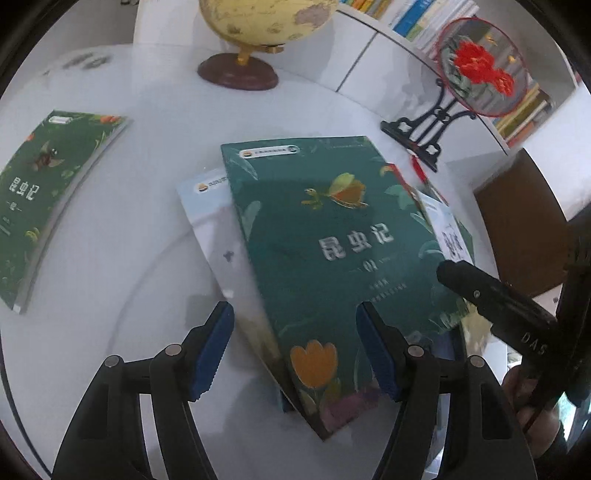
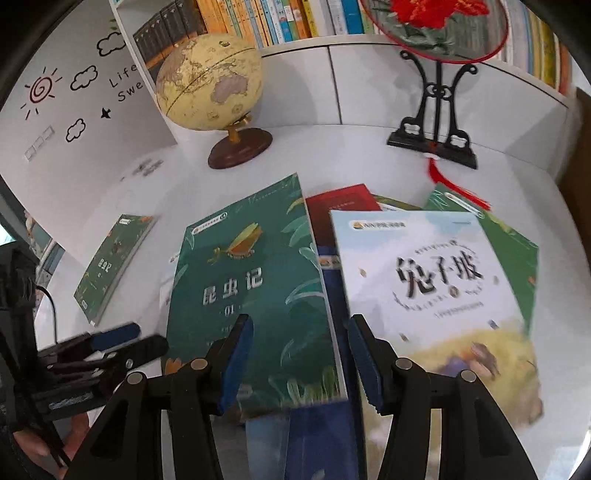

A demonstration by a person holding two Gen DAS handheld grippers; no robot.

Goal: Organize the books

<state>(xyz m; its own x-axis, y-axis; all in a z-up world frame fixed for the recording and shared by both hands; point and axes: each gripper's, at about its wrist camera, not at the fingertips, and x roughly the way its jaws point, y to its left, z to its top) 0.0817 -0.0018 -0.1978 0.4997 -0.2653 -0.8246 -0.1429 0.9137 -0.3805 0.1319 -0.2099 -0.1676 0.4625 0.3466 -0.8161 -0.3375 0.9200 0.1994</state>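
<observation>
A green book marked 01 (image 1: 325,258) lies on top of a loose pile of books on the white table; it also shows in the right wrist view (image 2: 251,295). My left gripper (image 1: 295,350) is open, its jaws either side of that book's near corner. My right gripper (image 2: 299,358) is open over the same book's right edge. A pale book with a rabbit-hill cover (image 2: 428,288) lies to the right on the pile. A second green book (image 1: 48,199) lies apart at the left, also seen in the right wrist view (image 2: 110,266).
A cream globe (image 2: 210,81) on a brown base and a round red-flower fan on a black stand (image 2: 439,122) stand at the back of the table. Behind them a shelf (image 2: 280,22) holds several upright books. A red book (image 2: 343,206) and blue books lie under the pile.
</observation>
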